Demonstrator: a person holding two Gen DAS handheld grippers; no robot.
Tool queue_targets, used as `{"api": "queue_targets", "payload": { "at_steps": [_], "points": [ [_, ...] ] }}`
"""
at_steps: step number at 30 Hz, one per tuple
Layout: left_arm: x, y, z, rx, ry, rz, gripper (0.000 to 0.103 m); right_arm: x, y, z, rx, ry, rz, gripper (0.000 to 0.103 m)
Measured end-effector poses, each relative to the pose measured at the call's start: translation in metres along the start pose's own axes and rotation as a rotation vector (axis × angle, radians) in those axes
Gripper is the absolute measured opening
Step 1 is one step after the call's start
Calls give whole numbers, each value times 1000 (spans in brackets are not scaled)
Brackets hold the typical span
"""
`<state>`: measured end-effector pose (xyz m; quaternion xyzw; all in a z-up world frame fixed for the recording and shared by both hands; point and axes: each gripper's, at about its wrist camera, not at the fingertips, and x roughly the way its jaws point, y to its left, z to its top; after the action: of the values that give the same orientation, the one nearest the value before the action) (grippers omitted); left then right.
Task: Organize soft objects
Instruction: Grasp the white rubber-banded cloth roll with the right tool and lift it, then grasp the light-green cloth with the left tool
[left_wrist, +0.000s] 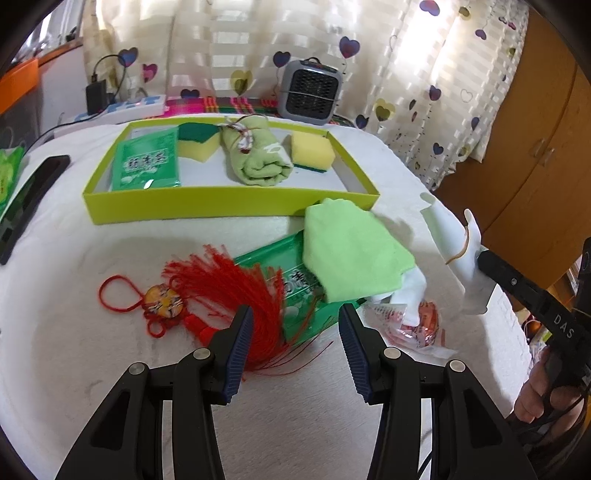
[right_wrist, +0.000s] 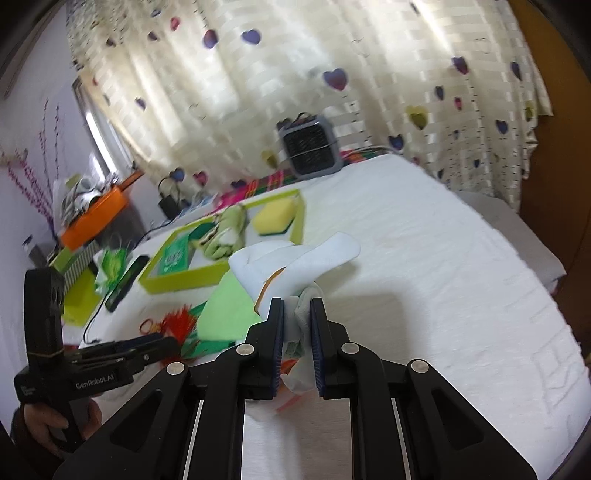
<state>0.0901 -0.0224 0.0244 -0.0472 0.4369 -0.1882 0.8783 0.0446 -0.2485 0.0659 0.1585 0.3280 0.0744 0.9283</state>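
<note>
The right gripper pinches what looks like white socks; the left gripper hangs spread.

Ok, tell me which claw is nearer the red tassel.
Left. The left claw hovers open right over the red tassel; the right claw is off to its right, shut on a white cloth.

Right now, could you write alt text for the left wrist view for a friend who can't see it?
Open black tongs hover over a red tassel charm, a green packet and a green cloth on a white cover. Behind, a lime tray holds sponges, a rolled towel and another packet.
</note>
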Motion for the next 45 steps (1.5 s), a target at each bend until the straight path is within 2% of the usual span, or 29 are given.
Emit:
{"api": "queue_targets", "payload": {
  "at_steps": [7,9,13,21,25,33,38,41,43,45],
  "points": [
    [16,-17,18,23,27,-78,47,-1,-15,2,42,1,-30,15],
    [20,-23,22,36,27,-82,53,-1,-18,2,47,1,-33,15],
    [34,-29,34,27,50,-101,54,-3,-20,1,51,-2,-32,15],
    [46,-28,43,22,54,-29,54,1,-23,1,54,6,-22,15],
    [55,-32,44,37,81,-23,54,5,-23,0,53,16,-11,15],
    [57,-38,45,48,69,19,54,9,-25,-2,56,28,-1,15],
    [54,-43,44,62,54,35,40,10,-25,-3,62,31,1,15],
    [52,-48,43,94,30,65,29,10,-26,-3,66,33,2,15],
    [49,-49,43,89,19,58,20,10,-27,-4,70,33,3,15],
    [48,-49,42,94,11,58,17,10,-27,-4,69,33,1,15]
  ]
}}
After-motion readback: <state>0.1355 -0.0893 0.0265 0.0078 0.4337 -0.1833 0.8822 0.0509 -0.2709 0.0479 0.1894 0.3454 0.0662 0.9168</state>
